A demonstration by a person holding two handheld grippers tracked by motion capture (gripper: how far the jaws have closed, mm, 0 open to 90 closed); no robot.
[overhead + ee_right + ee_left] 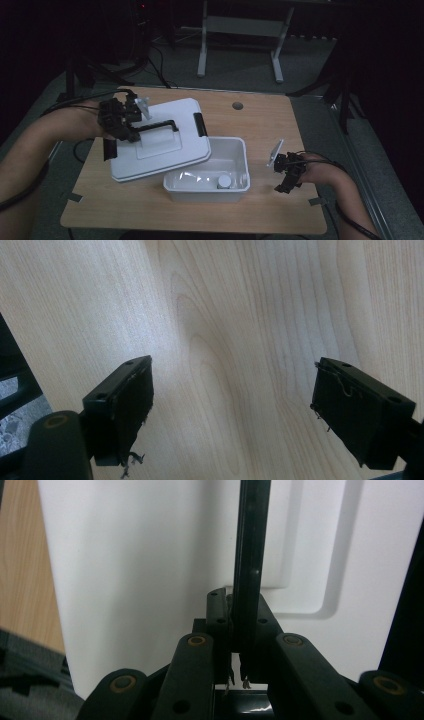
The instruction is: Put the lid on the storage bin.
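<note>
Smooth white plastic lid [165,145] w/ glossy black handle [248,555], matt pale wood-grain table [225,315]

Lid [160,142] overlaps bin [239,150] left rim — jar [224,180] inside bin — bin mid-table [260,120].

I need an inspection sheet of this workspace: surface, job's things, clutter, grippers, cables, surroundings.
Surface: wooden table, round hole near the far edge.
Job's things: white lid held by its black handle, partly over the white box; small white jar inside the box.
Clutter: tape pieces at the table's corners.
Grippers: left gripper shut on the handle; right gripper open above bare wood.
Cables: cables trail off the left edge.
Surroundings: dark room, grey frame behind.
</note>
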